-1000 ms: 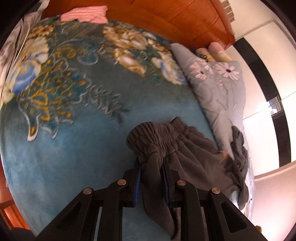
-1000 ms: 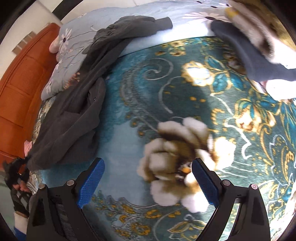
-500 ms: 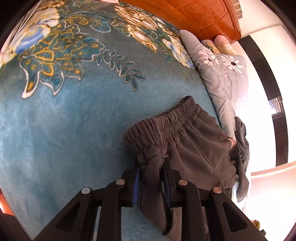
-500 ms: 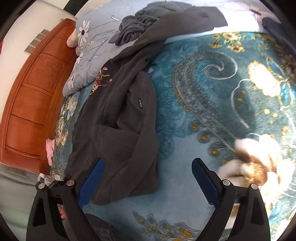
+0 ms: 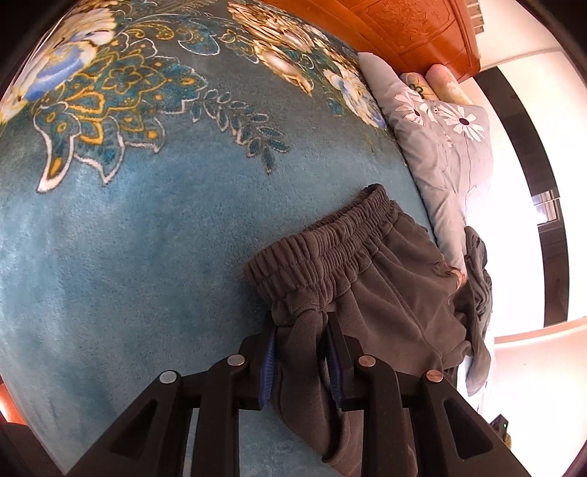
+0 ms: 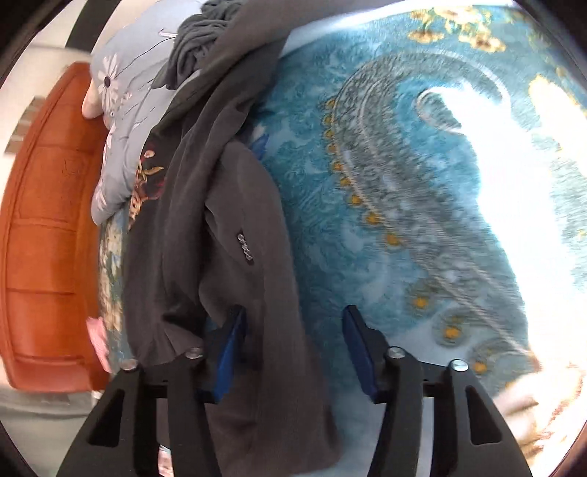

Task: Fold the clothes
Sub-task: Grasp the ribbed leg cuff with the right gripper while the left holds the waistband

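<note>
Dark grey fleece trousers (image 5: 370,293) lie on a teal floral blanket (image 5: 146,227), elastic waistband toward the headboard. My left gripper (image 5: 301,326) is shut on the trousers at a corner of the waistband, cloth bunched between the blue pads. In the right wrist view the trousers (image 6: 234,227) stretch away toward a pillow. My right gripper (image 6: 293,323) is open and low over the cloth, its jaws astride the trousers' right edge, with cloth between them. The view is motion-blurred.
A grey daisy-print pillow (image 5: 440,146) lies along the bed's far side with another grey garment (image 5: 477,264) draped on it. An orange wooden headboard (image 5: 414,25) stands behind. A pink cloth (image 6: 97,337) lies near the headboard. Bare blanket (image 6: 422,201) spreads to the right.
The right gripper has swung left and down onto the trousers, its jaws narrower than before. The left gripper stays shut on the waistband and has lowered it flatter onto the blanket.
</note>
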`<state>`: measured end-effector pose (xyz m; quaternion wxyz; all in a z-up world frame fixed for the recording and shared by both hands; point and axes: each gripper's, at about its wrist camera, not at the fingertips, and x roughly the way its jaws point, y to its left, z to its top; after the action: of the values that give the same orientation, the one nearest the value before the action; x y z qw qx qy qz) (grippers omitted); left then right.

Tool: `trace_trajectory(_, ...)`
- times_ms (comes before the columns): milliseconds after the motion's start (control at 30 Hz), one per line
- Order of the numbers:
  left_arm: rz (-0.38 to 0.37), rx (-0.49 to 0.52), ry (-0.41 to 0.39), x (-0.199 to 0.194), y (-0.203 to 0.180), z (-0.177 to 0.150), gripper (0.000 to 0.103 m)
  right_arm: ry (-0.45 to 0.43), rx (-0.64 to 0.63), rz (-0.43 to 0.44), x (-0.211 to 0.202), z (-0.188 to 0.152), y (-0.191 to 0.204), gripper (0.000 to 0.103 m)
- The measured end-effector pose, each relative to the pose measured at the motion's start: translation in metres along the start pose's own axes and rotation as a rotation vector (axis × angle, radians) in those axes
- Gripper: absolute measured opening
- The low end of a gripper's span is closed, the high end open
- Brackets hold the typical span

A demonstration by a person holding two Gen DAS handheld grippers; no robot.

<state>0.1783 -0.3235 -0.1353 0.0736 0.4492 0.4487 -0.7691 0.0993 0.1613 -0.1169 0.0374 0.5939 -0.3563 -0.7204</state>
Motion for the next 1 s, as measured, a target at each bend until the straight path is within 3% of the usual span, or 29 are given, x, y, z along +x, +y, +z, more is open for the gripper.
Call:
trace_trajectory(133,-0.007,-0.013,0.007,0.001,0.002,0.000,0.027,0.026,0.024,0.003,0.008,0.001,0.003,0.046)
trace_trajectory(233,-0.010,-0.009,0.016,0.001,0.002,0.000,0.027,0.039,0.035,-0.002,0.011,0.000,0.005,0.032)
trace_trajectory(300,-0.012,-0.003,0.020,0.000,0.001,0.001,0.027,0.048,0.042,-0.005,0.013,-0.001,0.006,0.013)
trace_trajectory(367,-0.019,0.005,0.026,0.000,-0.001,0.002,0.027,0.057,0.049,-0.008,0.014,-0.001,0.007,0.011)
trace_trajectory(500,-0.053,0.017,0.040,-0.004,-0.009,0.004,0.028,-0.022,0.024,0.115,-0.031,0.000,0.012,0.005)
trace_trajectory(767,-0.128,0.048,0.034,-0.016,-0.026,0.001,0.027,-0.180,-0.026,0.360,-0.121,0.003,0.021,0.004)
trace_trajectory(867,-0.116,0.028,0.046,-0.012,-0.020,-0.004,0.027,-0.240,-0.045,0.452,-0.155,0.004,0.024,0.004)
trace_trajectory(900,-0.106,0.023,0.053,-0.010,-0.018,-0.006,0.027,-0.253,-0.058,0.427,-0.160,-0.005,0.016,0.004)
trace_trajectory(1000,-0.080,0.021,0.079,-0.005,-0.012,-0.009,0.027,-0.189,-0.022,0.236,-0.142,-0.035,-0.032,0.004)
